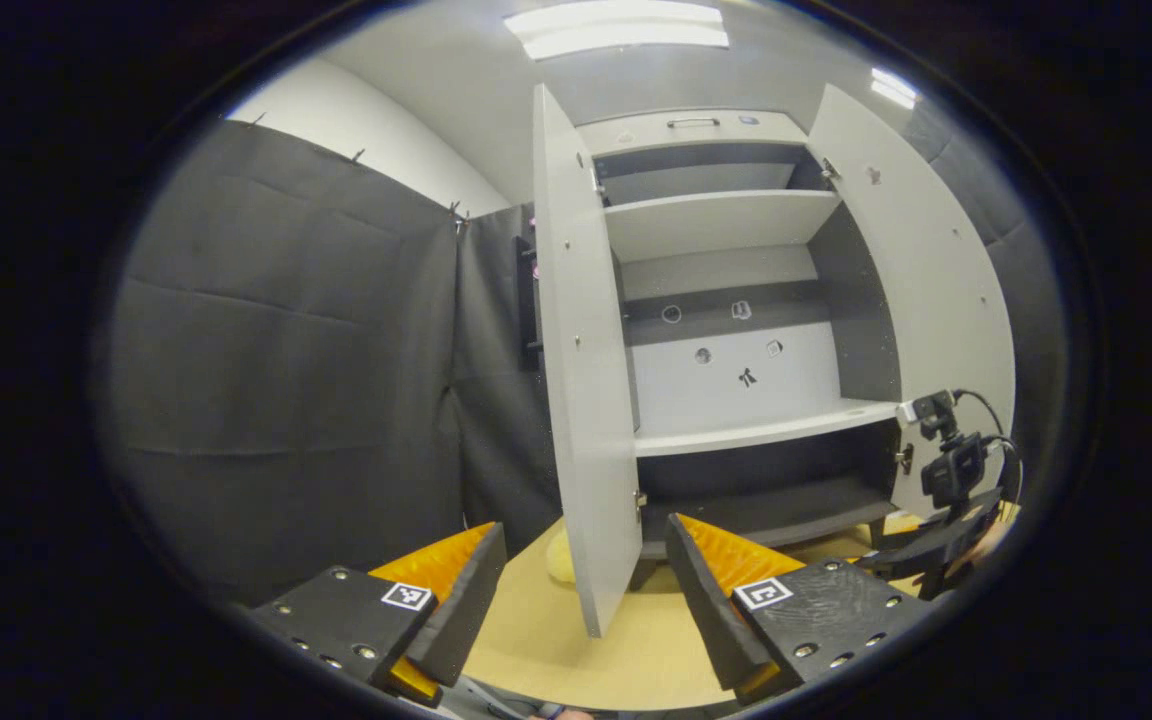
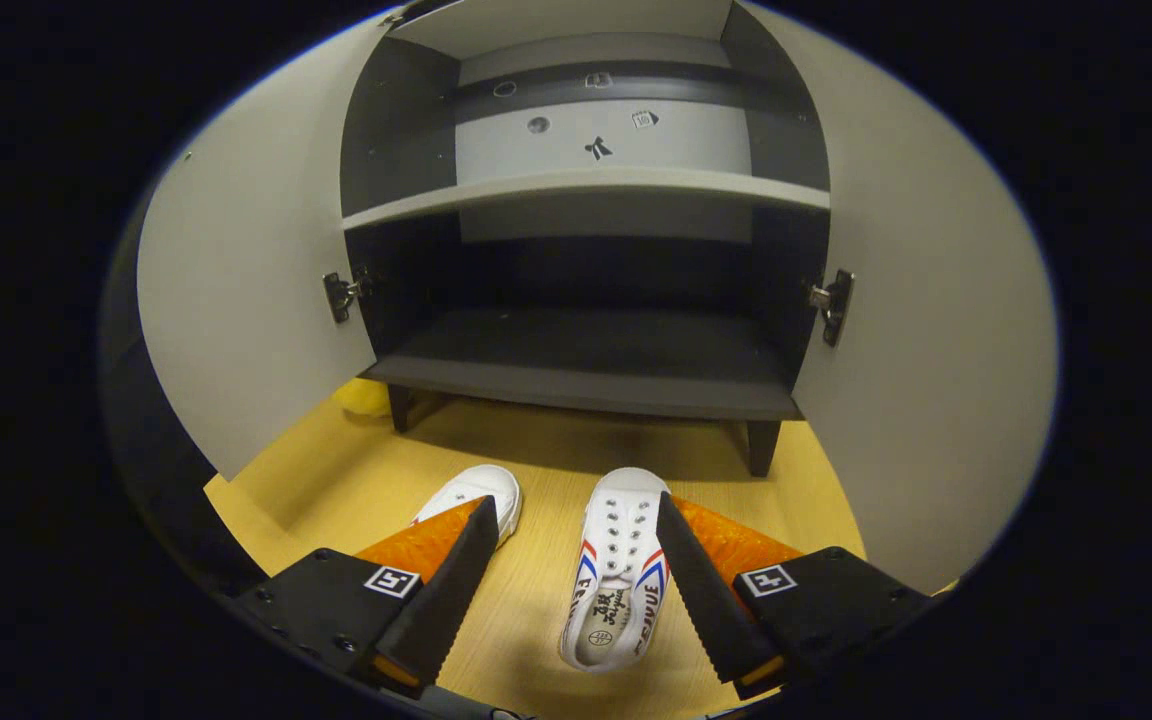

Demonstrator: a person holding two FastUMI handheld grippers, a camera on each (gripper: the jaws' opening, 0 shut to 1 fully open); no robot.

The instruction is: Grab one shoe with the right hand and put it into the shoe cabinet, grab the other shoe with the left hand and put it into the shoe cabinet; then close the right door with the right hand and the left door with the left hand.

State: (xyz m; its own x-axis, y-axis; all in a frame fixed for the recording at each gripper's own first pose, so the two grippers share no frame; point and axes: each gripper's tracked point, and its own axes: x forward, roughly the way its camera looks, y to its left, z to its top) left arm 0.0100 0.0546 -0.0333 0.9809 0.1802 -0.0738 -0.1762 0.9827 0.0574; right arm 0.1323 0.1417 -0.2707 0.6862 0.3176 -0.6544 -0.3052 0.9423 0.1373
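the right gripper (image 2: 571,570) is hanging low over the floor with its fingers spread wide and nothing between them pressed. one white shoe (image 2: 619,570) is lying in the gap, toe toward the cabinet, close beside the right-hand finger; whether that finger is touching it, i cannot tell. the other white shoe (image 2: 476,497) is lying just to the left, its rear half hidden behind the left-hand finger. both shoes are sitting on the yellow wooden floor (image 2: 536,450), a little in front of the shoe cabinet (image 2: 586,360).

in the right gripper view, the cabinet is standing open, its dark bottom compartment facing the camera, a pale shelf (image 2: 586,185) above it. the left door (image 2: 246,280) and the right door (image 2: 926,340) are both swung out to the sides, hinges showing at their inner edges.

the left gripper (image 1: 586,585) is being held higher up and off to the left, fingers also wide apart and gripping nothing. in the left gripper view, the edge of the left door is reaching down between them, farther off. past it the cabinet's shelves are showing, pale boards against a dark interior. at the right of that view, by the right door, the other gripper is showing with its camera and cables. dark cloth wall (image 1: 296,380) is taking up the left side.
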